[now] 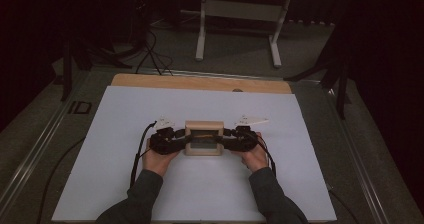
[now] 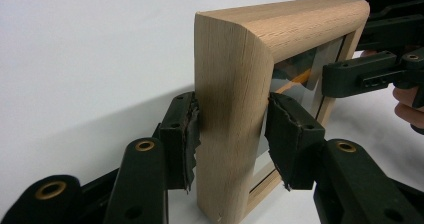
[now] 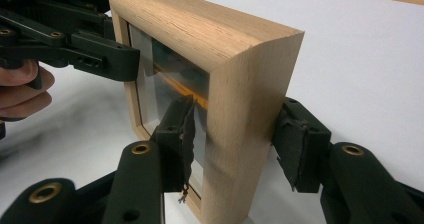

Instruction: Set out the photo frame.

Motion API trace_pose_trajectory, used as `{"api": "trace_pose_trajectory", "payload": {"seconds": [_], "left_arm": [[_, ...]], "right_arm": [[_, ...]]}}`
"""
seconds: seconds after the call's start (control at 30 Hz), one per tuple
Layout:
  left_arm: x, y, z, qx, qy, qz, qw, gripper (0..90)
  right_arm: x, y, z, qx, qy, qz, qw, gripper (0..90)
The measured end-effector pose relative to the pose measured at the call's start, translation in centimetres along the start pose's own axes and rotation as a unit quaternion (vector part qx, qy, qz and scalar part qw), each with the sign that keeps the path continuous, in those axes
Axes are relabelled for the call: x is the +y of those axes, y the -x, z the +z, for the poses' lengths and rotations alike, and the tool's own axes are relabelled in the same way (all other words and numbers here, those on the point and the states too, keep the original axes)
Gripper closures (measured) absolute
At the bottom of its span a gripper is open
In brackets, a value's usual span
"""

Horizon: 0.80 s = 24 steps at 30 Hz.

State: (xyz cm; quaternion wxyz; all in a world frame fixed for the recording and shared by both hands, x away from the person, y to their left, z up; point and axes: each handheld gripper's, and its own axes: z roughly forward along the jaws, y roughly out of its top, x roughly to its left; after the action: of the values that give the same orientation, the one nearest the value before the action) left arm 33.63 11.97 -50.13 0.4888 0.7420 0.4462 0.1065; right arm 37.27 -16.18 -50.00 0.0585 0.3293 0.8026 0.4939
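Note:
A light wooden picture frame (image 1: 203, 138) with a glass front stands upright in the middle of the white board (image 1: 125, 134). My left gripper (image 1: 176, 135) is shut on the frame's left side bar (image 2: 227, 129), one pad on the front, one on the back. My right gripper (image 1: 229, 136) is shut on the right side bar (image 3: 245, 134) the same way. In the left gripper view the right gripper's jaws (image 2: 372, 74) reach in from the far side. In the right gripper view the left gripper (image 3: 95, 56) and a hand (image 3: 22, 91) sit beyond the frame.
The white board lies on a wooden tabletop (image 1: 200, 82) whose far strip shows. Cables (image 1: 136, 159) trail from both grippers toward the near edge. White table legs (image 1: 201, 29) stand on the floor beyond.

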Motion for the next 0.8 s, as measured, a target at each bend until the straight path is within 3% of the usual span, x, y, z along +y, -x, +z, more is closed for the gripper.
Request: {"api": "trace_pose_trajectory", "payload": {"seconds": [0.8], "left_arm": [[-0.44, 0.02, -0.01, -0.003, -0.014, -0.016, 0.9998, 54.8]], "right_arm": [[-0.10, -0.14, 0.21, -0.009, -0.011, -0.005, 0.9999, 46.7]]}}
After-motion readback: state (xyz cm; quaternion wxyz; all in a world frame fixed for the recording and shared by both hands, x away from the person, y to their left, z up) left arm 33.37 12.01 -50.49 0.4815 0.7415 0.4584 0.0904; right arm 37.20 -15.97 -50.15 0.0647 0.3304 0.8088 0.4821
